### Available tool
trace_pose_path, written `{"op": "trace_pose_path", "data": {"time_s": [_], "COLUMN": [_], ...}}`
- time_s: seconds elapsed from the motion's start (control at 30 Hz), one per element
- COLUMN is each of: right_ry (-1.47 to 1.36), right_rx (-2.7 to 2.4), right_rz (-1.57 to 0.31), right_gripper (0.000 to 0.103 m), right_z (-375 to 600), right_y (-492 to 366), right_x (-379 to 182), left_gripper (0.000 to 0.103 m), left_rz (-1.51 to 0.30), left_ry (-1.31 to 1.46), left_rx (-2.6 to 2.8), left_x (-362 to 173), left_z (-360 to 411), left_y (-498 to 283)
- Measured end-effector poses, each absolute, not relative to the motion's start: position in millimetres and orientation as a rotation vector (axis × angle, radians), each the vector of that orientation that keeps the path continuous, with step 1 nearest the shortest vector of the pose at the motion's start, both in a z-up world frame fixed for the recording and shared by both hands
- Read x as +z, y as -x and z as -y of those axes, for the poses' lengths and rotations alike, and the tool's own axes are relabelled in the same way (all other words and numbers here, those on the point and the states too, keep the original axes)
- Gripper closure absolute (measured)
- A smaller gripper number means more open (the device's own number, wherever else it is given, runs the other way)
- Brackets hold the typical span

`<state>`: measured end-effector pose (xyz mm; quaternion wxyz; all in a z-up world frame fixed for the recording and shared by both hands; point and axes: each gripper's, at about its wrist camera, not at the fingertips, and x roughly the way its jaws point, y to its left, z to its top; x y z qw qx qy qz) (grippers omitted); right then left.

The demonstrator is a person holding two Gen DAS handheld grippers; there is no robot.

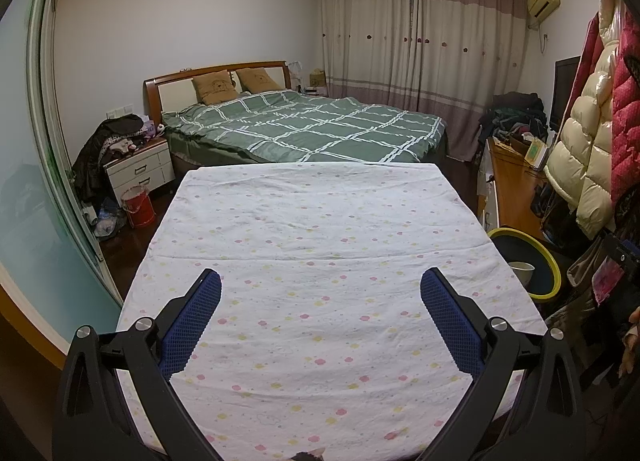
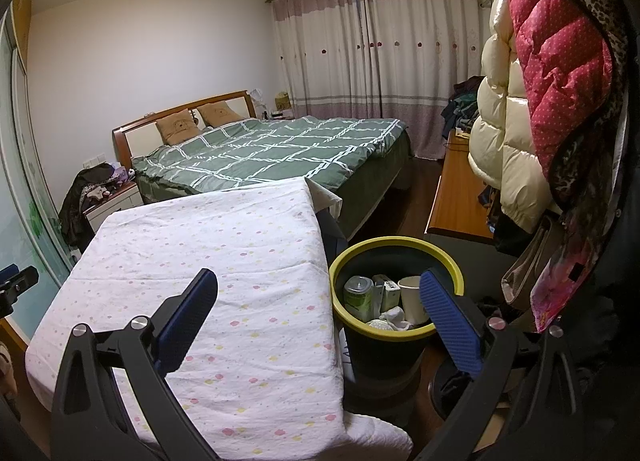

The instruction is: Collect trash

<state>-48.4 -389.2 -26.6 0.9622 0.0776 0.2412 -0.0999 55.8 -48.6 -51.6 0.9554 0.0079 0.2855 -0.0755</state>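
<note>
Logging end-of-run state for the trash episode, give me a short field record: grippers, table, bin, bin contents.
left gripper: jaws open, empty, over the table
right gripper: jaws open, empty, straddling table edge and bin
table: covered by a flower-print cloth, no trash visible on it
bin: dark with a yellow rim, beside the table's right edge
bin contents: green can, white cup, small carton, crumpled white tissue

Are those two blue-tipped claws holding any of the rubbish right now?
No. The left hand-held gripper and the right hand-held gripper are both wide open, with nothing held between their fingers.
</note>
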Motion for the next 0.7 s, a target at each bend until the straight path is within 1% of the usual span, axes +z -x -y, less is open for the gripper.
{"op": "trace_pose_path", "data": {"time_s": [0.6,0.7], "right_ry": [-0.157,-0.157], "right_rx": [-0.198,-0.195], "right_rz": [-0.505,-0.508], "right_gripper": [0.007,0.007], "right_z": [388.8,387.9], "right_y": [41.3,39.6], "right_x": [-33.2,-34.5], "left_gripper": [0.005,0.005], "left_rz": [-0.610,-0.590], "left_ry": [-0.009,-0.014], "left_rx": [-0.151,-0.142], "left_x": [-60.3,-60.5], "left_z": [52.9,53.3], "left_y": [-64.1,-64.0]}}
